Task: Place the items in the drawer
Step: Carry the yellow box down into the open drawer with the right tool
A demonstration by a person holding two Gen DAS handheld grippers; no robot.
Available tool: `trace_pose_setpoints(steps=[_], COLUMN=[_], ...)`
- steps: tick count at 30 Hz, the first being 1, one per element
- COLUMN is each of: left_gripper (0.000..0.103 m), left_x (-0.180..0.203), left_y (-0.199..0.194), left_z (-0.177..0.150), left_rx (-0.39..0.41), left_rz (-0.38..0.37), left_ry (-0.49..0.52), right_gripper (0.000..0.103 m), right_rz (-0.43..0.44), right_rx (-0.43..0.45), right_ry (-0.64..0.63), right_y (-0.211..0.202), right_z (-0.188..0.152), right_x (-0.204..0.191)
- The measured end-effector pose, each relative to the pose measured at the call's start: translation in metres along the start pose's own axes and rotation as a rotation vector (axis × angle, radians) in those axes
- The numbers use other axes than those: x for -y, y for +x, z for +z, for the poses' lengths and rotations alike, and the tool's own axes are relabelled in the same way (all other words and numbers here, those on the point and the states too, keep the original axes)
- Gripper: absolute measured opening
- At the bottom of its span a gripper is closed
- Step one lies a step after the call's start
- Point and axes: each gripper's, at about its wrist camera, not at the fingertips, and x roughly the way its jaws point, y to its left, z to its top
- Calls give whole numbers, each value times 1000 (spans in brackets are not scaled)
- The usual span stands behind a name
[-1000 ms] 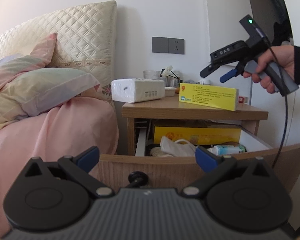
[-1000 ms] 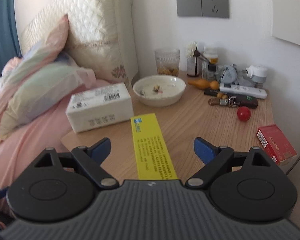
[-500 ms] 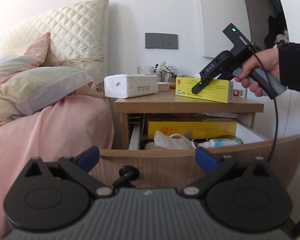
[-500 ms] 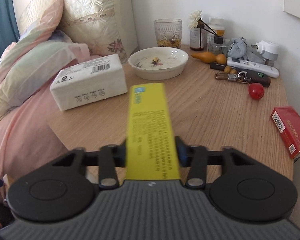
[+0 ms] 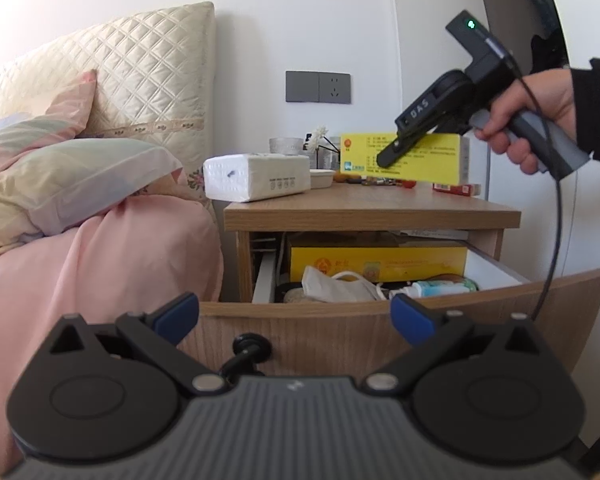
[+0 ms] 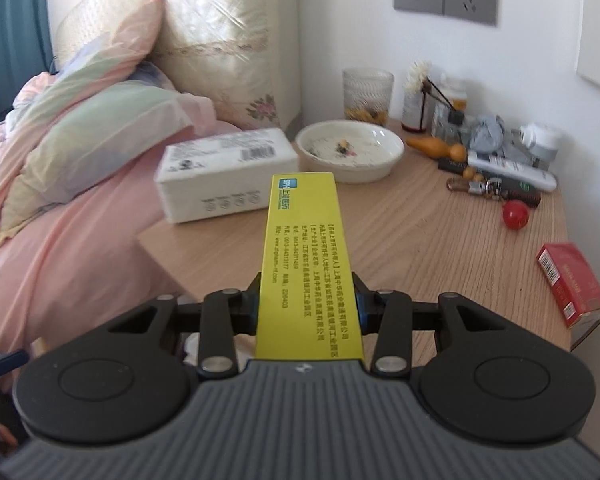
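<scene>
Right gripper (image 6: 306,306) has clamped both pads onto the yellow medicine box (image 6: 306,256) and raised it off the nightstand top (image 5: 372,204), where it lay a second ago. Left gripper (image 5: 296,316) spread, idle before the open drawer (image 5: 380,320). Pick done; judged next: carry to drawer.

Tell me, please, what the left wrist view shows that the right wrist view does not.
Only the left wrist view shows the open drawer and the hand gripping the right claw's handle. Only the right wrist view shows the red ball and the bowl's inside. Both show the yellow box clamped in the right claw and the tissue pack.
</scene>
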Motion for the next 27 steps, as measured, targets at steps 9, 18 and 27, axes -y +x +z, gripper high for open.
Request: trace_pose_setpoints(steps=[9, 18, 27], left_gripper=[103, 103, 103], left_x=[0, -4, -5], left_y=[-7, -16, -16], left_z=[2, 4, 4], left_rx=[19, 39, 38], left_rz=[-6, -11, -13], left_ry=[-11, -31, -28], right_gripper=[44, 44, 44], right_rz=[31, 79, 92], right_rx=[-3, -80, -167], right_ry=[-84, -140, -181], right_y=[-48, -57, -25], right_z=[-9, -44, -68], right_x=[-45, -75, -75])
